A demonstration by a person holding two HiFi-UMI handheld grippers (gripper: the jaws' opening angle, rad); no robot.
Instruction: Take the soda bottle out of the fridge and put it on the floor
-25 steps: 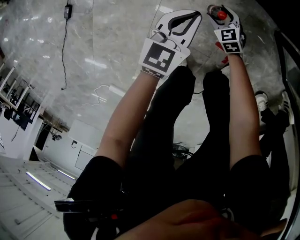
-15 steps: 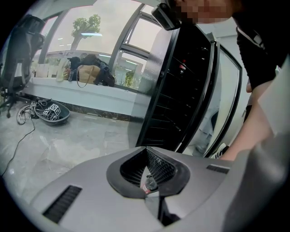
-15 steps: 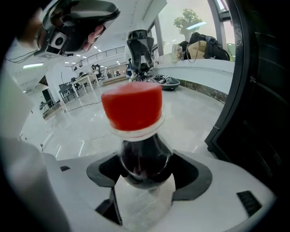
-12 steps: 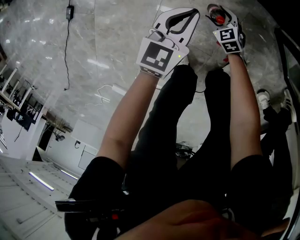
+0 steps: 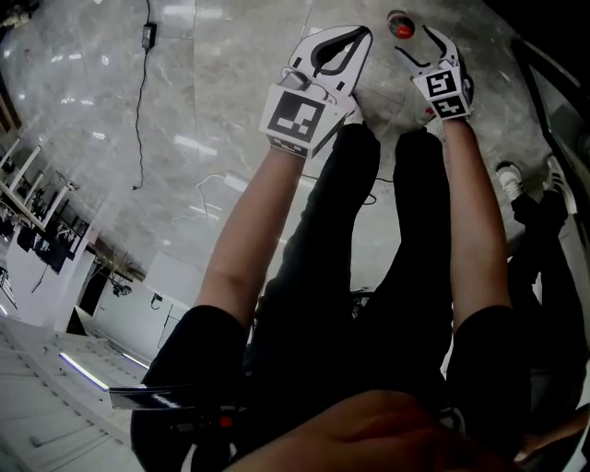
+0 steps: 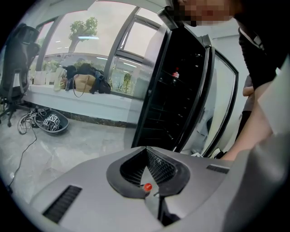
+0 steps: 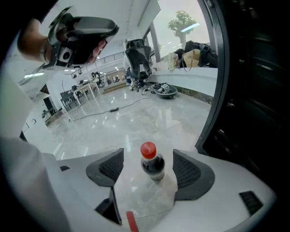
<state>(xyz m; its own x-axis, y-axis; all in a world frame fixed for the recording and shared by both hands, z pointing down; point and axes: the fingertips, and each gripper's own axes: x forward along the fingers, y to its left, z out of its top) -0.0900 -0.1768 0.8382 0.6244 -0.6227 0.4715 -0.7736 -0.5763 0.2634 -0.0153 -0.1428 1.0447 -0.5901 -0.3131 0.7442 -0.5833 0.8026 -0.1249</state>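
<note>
The soda bottle (image 7: 152, 165) stands between the right tool's (image 7: 147, 157) spread jaws, while the left tool (image 6: 146, 154), shut empty, faces the open fridge (image 6: 176, 99) at one o'clock.

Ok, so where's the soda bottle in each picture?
Head view: the soda bottle is at the top, right of the middle, on the floor.
Left gripper view: not in it.
Right gripper view: low in the middle, between the right gripper's parted jaws.
Shared landmark: the shiny marble floor, seen in all three views.
</note>
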